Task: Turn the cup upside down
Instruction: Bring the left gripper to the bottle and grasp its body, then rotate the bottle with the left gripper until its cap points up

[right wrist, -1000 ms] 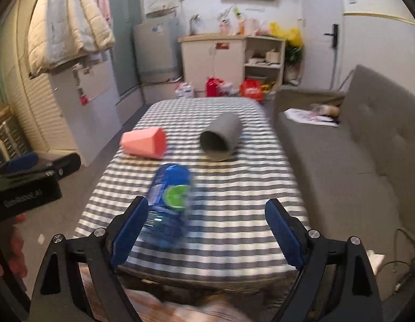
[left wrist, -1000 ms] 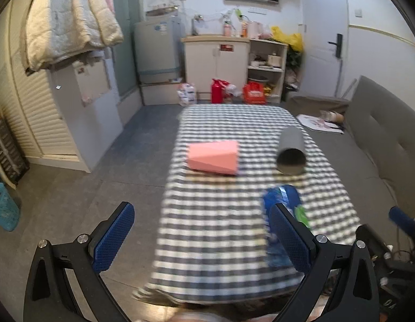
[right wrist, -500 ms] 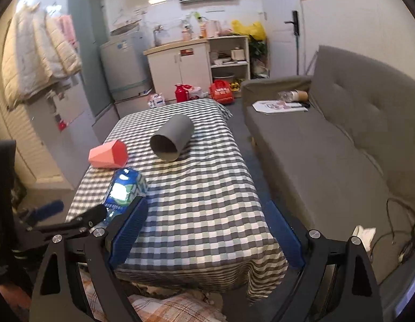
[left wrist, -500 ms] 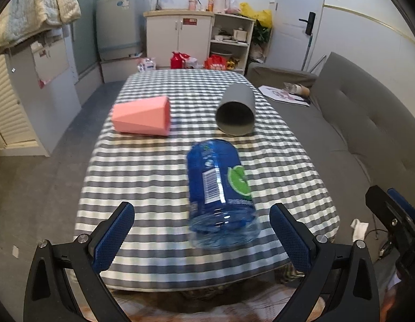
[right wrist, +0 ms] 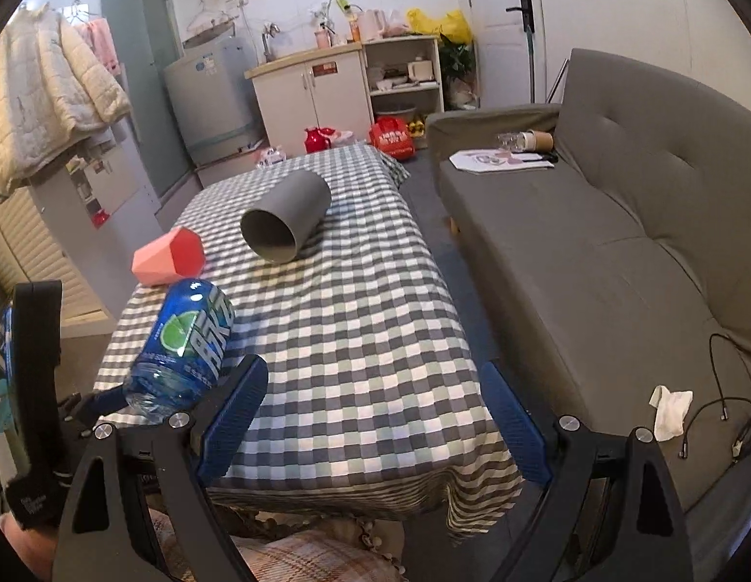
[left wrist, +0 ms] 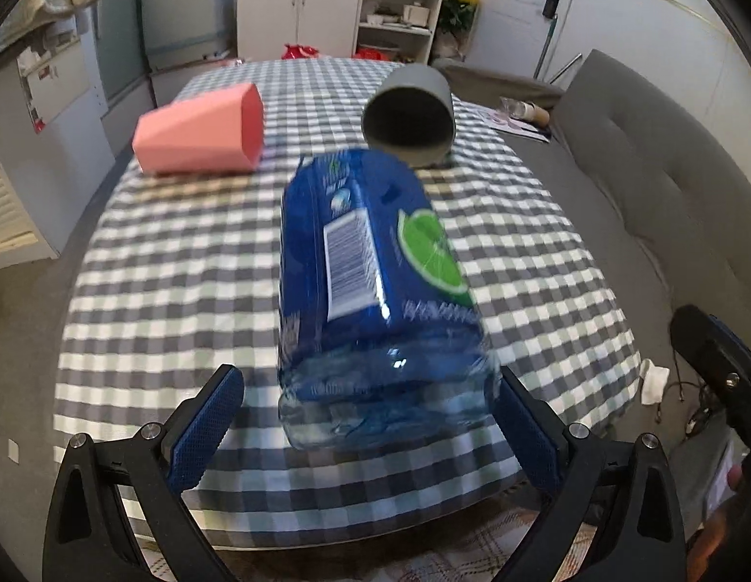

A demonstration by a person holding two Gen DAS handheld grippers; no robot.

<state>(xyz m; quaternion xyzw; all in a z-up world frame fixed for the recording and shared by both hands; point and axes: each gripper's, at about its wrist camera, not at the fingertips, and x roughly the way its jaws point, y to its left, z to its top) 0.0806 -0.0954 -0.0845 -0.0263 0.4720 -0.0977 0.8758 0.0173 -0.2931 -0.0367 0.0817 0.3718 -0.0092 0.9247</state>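
Three things lie on their sides on the checked table [left wrist: 181, 266]: a pink faceted cup [left wrist: 201, 131] at the far left, a grey cup [left wrist: 409, 116] at the far right with its mouth toward me, and a blue bottle [left wrist: 370, 281] near the front edge. My left gripper [left wrist: 366, 429] is open, with the bottle's base between its spread fingers. My right gripper [right wrist: 375, 417] is open above the table's front right part, holding nothing. In the right wrist view the bottle [right wrist: 186, 339], pink cup [right wrist: 169, 258] and grey cup [right wrist: 288, 213] sit to its left.
A grey sofa [right wrist: 618, 242] runs close along the table's right side, carrying papers [right wrist: 501, 160], a white tissue [right wrist: 671, 405] and black cables [right wrist: 734, 388]. A white cabinet [right wrist: 317, 92] and red bags stand beyond the table's far end.
My left gripper has swung from the floor side toward the table and closed in on the blue bottle, whose base now sits between its fingers. My right gripper has shifted right, toward the sofa.
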